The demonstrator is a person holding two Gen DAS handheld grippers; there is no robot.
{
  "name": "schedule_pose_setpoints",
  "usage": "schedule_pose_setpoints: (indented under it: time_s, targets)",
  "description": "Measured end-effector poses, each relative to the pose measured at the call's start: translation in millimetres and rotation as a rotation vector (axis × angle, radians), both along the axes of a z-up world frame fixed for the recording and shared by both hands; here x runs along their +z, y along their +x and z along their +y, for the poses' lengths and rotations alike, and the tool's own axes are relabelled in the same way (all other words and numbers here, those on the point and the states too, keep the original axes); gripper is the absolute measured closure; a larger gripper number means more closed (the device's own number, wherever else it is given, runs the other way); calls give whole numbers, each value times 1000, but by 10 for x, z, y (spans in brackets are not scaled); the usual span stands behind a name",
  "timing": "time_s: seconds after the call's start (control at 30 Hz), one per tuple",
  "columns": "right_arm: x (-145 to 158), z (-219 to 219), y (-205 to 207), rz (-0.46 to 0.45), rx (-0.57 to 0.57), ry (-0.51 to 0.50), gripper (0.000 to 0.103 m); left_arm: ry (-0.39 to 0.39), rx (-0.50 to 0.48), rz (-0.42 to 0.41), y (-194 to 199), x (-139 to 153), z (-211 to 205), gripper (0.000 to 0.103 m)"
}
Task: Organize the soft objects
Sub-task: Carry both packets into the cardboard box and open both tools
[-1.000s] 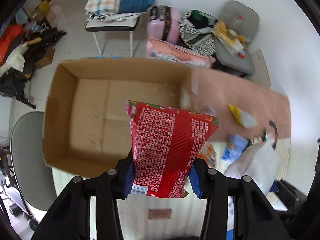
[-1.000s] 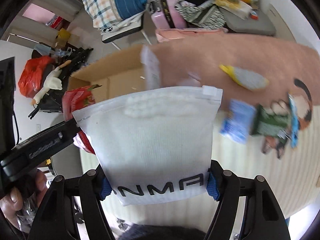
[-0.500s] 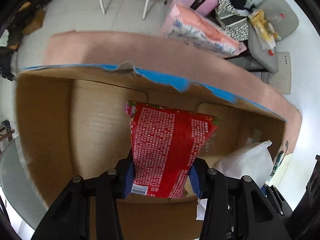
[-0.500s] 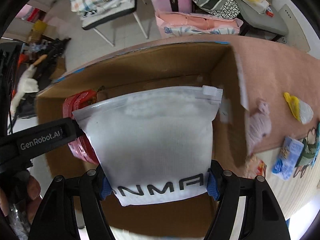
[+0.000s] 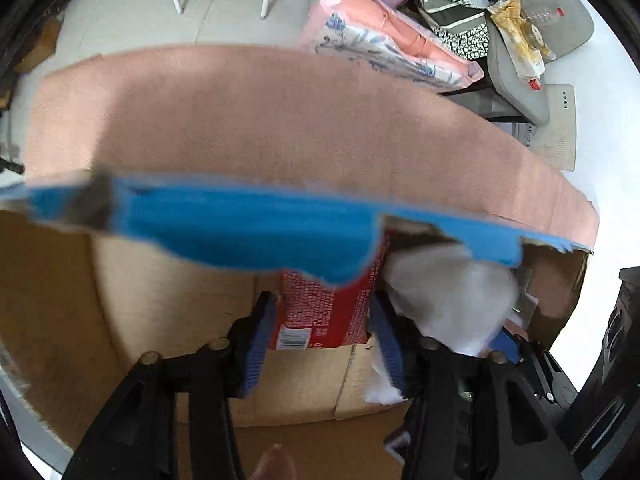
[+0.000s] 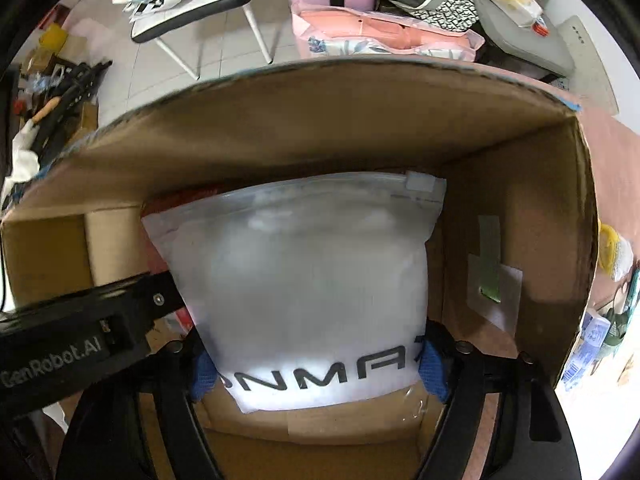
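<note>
Both grippers reach down into a brown cardboard box [image 5: 160, 300], which has a blue-taped flap [image 5: 248, 228]. A red snack packet [image 5: 324, 308] stands on the box floor between the blue pads of my left gripper [image 5: 324, 340]. Its jaws are opening and the pads have come off the packet. A white zip pouch [image 6: 304, 272] with black lettering rests on the floor between the pads of my right gripper [image 6: 318, 376]. Those jaws are opening too, their pads just beside the pouch's edges. The flap hides the packet's top. The pouch [image 5: 448, 300] lies right of the packet.
The box [image 6: 540, 208] sits on a pink cloth [image 5: 280, 120]. Small packets [image 6: 592, 332] and a yellow item [image 6: 612, 248] lie right of the box. Beyond are a pink bedding pack [image 5: 384, 40], a grey chair [image 5: 516, 76] and a white-legged chair [image 6: 192, 12].
Both grippers came down from above the box to its floor, carrying the packet and the pouch. Both pairs of jaws have widened, and the red packet has slipped forward out of the left pads.
</note>
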State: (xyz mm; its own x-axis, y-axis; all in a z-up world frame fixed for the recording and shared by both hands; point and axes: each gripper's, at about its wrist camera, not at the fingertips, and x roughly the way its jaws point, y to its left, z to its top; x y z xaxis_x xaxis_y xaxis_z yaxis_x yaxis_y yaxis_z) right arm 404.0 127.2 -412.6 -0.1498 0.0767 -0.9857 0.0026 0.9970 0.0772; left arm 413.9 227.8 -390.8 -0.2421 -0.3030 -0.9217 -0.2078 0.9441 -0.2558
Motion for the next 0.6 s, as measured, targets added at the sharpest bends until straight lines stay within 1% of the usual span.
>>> schedule_pose_setpoints:
  time_s: [0.03, 0.07, 0.13, 0.17, 0.2, 0.23, 0.27, 0.33, 0.37, 0.47, 0.5, 0.6]
  targets:
    - [47, 7, -14, -7, 5, 3, 17, 25, -10, -19, 5, 59, -2, 35]
    - [113, 17, -33, -20, 13, 8, 16, 36, -14, -37, -19, 132, 25, 28]
    - [250, 25, -68, -48, 26, -4, 5, 43, -18, -68, -60, 278, 48, 25]
    - [343, 30, -95, -67, 37, -8, 0, 50, -20, -80, -91, 337, 67, 18]
    - [421, 33, -120, -78, 45, -10, 0, 59, -23, -102, -133, 422, 83, 14]
    - [485, 32, -144, -89, 55, -19, 0, 80, -32, -132, -197, 536, 92, 9]
    - [576, 34, -187, -106, 68, -29, 0, 101, -40, -153, -250, 612, 98, 7]
    - [734, 38, -281, -137, 91, -49, 0, 131, -50, -200, -391, 781, 119, 4]
    - [818, 41, -352, -154, 104, -57, 0, 144, -49, -219, -425, 818, 101, 3]
    - [1021, 36, -584, -192, 113, -44, 0, 178, -42, -276, -658, 1007, 97, 3]
    - [1024, -5, -632, -200, 113, -41, 0, 189, -40, -297, -737, 1063, 100, 3]
    - [1178, -44, -893, -235, 118, -43, 0, 228, -28, -360, -1043, 1269, 122, 3]
